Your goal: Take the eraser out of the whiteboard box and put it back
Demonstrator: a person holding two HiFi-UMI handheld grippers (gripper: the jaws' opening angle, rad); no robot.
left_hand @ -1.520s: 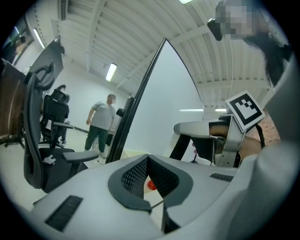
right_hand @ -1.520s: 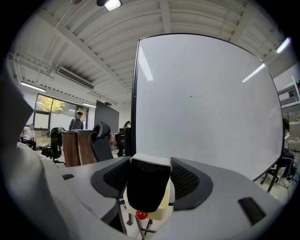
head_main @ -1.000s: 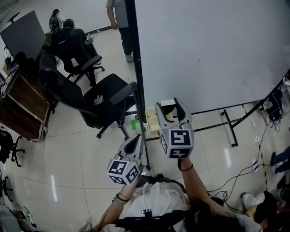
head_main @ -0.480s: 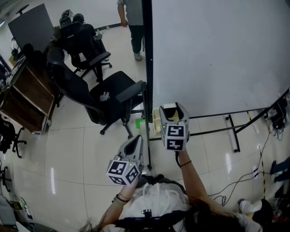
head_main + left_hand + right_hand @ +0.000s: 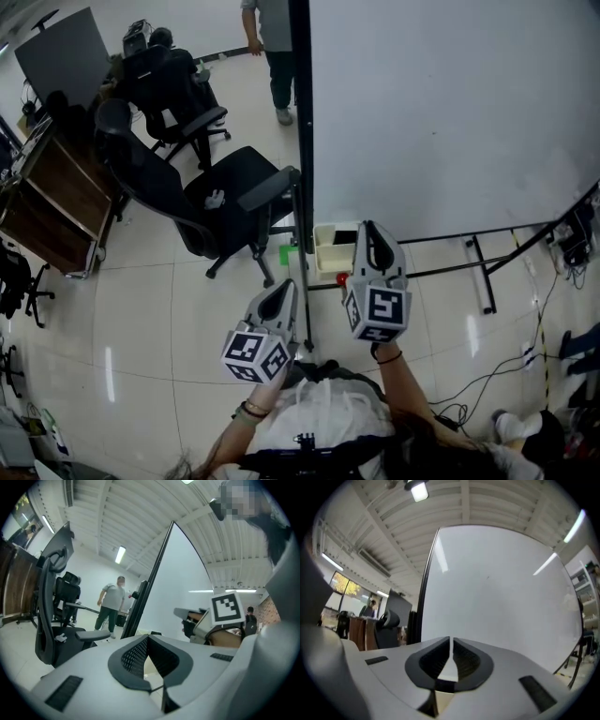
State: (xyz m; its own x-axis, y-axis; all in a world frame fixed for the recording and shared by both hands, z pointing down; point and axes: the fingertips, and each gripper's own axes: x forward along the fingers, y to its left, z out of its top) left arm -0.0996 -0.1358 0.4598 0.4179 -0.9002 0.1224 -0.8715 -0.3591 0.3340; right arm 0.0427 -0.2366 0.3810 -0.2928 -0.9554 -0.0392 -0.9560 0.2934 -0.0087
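A cream whiteboard box (image 5: 327, 249) hangs at the lower left corner of the whiteboard (image 5: 450, 103). In its right part lies a dark block (image 5: 345, 238), apparently the eraser. My right gripper (image 5: 369, 228) hovers just right of the box, level, tips toward the board. Its jaws are closing and stand almost together, with nothing between them; the right gripper view (image 5: 451, 640) shows only board ahead. My left gripper (image 5: 284, 292) hangs lower left by the board's black post, shut and empty, its tips (image 5: 148, 637) meeting. The left gripper view also catches the right gripper's marker cube (image 5: 227, 608).
Black office chairs (image 5: 216, 202) stand left of the board's post (image 5: 302, 122). A person (image 5: 272, 37) stands at the back. A desk (image 5: 52, 220) lines the left wall. Stand legs (image 5: 478, 272) and cables (image 5: 544, 319) cross the floor on the right. A green item (image 5: 284, 255) and a red one (image 5: 342, 278) lie below the box.
The right gripper's jaws went from wide open around the box's end to nearly together. It drew back from the box, which now shows to its left. The left gripper kept still.
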